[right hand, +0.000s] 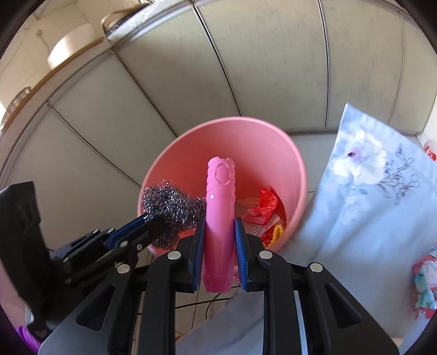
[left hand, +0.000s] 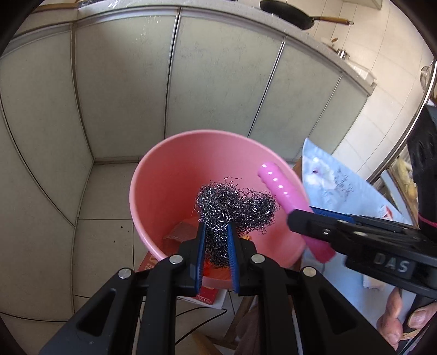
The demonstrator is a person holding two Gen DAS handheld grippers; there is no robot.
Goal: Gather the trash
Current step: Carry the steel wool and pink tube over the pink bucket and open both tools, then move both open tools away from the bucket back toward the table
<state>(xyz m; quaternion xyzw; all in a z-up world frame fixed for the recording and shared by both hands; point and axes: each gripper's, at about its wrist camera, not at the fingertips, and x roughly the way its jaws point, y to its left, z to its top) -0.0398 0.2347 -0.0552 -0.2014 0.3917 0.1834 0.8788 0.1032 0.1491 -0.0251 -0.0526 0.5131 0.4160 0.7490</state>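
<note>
A pink bin (left hand: 164, 174) (right hand: 254, 142) stands on the tiled floor by grey cabinet doors. My left gripper (left hand: 215, 226) (right hand: 153, 221) is shut on a wad of steel wool (left hand: 232, 202) (right hand: 172, 202), which hangs over the bin's mouth. My right gripper (right hand: 220, 225) (left hand: 303, 221) is shut on a pink plastic tube (right hand: 220, 207) (left hand: 281, 191), also held above the bin's opening, right beside the steel wool. Red and yellow wrappers (right hand: 265, 210) lie at the bin's bottom, with a brown scrap (left hand: 180, 229).
A pale blue floral cloth (left hand: 336, 188) (right hand: 368, 191) covers a table just right of the bin. Grey cabinet doors (left hand: 123, 87) rise behind it. A black pan (left hand: 289, 13) sits on the counter. A red box (left hand: 153, 262) lies under the bin's near side. A hand (left hand: 396, 322) grips the right tool.
</note>
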